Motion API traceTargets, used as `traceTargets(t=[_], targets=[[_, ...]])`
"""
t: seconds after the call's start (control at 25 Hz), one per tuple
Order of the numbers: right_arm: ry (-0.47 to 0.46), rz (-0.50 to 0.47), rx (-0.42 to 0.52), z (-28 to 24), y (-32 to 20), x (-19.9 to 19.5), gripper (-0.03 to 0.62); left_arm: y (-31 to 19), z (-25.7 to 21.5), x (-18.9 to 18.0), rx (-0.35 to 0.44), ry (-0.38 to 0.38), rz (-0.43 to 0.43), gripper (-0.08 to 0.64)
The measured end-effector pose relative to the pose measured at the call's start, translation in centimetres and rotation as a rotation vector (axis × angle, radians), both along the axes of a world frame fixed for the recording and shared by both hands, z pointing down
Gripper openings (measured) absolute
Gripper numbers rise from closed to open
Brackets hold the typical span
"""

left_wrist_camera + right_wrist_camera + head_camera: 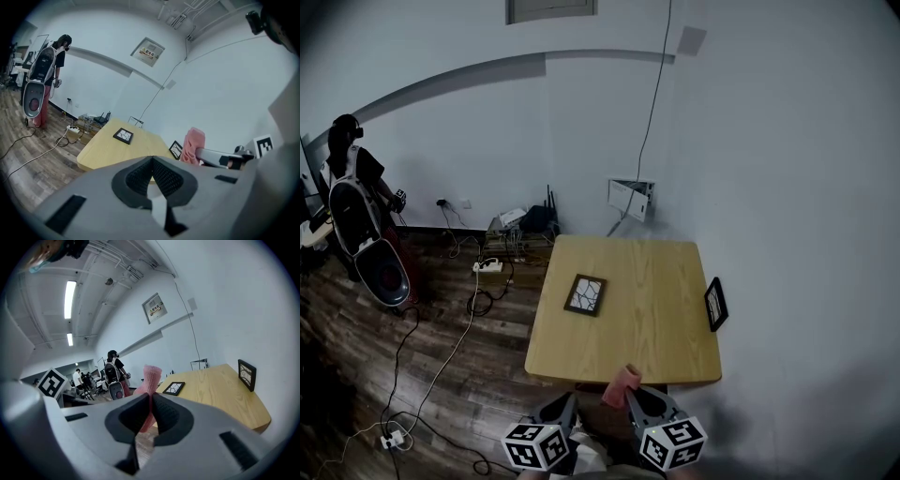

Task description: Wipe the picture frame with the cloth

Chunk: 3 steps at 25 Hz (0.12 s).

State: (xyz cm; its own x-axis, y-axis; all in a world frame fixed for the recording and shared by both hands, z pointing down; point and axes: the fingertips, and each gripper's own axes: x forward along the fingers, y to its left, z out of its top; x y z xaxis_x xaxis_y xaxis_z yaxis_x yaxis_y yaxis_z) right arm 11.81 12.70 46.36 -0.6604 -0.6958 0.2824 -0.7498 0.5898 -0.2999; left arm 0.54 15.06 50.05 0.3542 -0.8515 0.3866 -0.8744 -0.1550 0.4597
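Counter (649, 323) is set by white walls. Soft cloth (151, 377) is clamped in right tongs (151, 398); left tongs (152, 160) are closed, empty. Flat-lying picture frame (585, 294) is judged light, fragile; an edge hold is advised.

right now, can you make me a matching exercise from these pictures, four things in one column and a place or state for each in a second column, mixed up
Things
1. pink cloth
2. left gripper
3. left-hand frame in the head view
4. right-hand frame in the head view

Places or states
A. stands upright at the edge of the table, beside the wall
B. lies flat on the table top
C. pinched between the jaws of the right gripper
D. shut, with nothing between its jaws

Pairs: 1-C, 2-D, 3-B, 4-A
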Motion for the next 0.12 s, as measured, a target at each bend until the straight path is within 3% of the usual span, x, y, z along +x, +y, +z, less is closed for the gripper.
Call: traceTargets(t=[0.12], targets=[[0.004, -0.003, 0.003, -0.12, 0.06, -0.29, 0.017, 0.11, -0.13, -0.19, 0.004, 0.004, -0.001, 0.003]])
